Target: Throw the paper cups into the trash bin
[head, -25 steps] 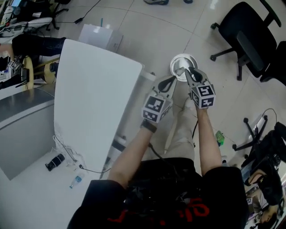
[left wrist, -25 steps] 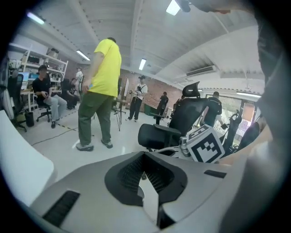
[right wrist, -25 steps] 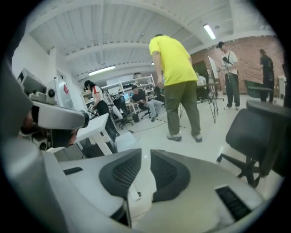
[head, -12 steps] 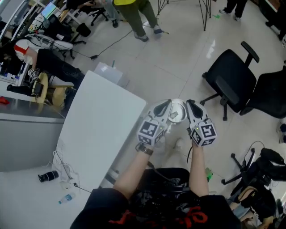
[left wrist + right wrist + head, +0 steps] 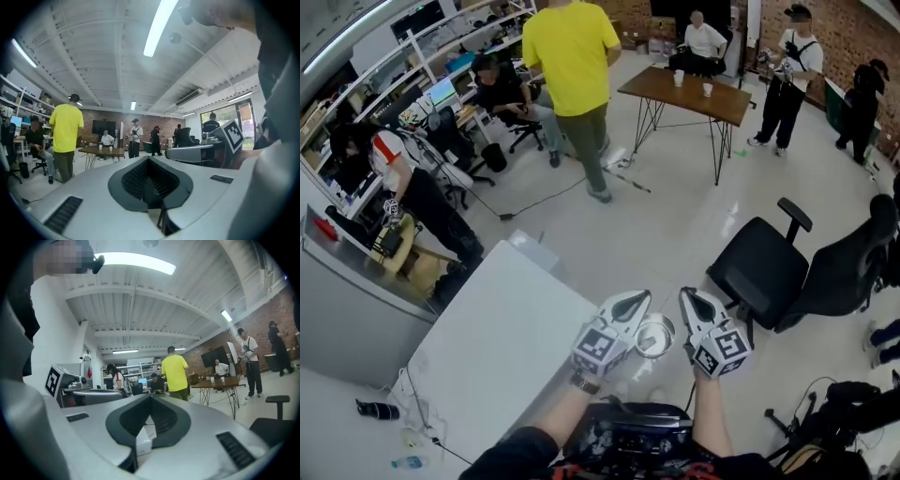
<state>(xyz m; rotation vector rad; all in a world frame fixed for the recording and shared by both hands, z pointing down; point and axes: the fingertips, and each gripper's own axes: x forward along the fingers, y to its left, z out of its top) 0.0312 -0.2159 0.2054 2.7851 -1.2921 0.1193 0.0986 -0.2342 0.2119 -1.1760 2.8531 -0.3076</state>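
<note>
Left gripper (image 5: 639, 299) and right gripper (image 5: 687, 294) hover clenched and empty over the trash bin (image 5: 654, 336). The next move is probably fetching the paper cups (image 5: 678, 78) from the far worktop (image 5: 727, 103).

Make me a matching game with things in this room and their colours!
Things:
1. chair
2. far table
3. near table
4. nearest standing person's shirt

Colours:
A. yellow
B. white
C. black
D. brown

Pairs: 1-C, 2-D, 3-B, 4-A.
</note>
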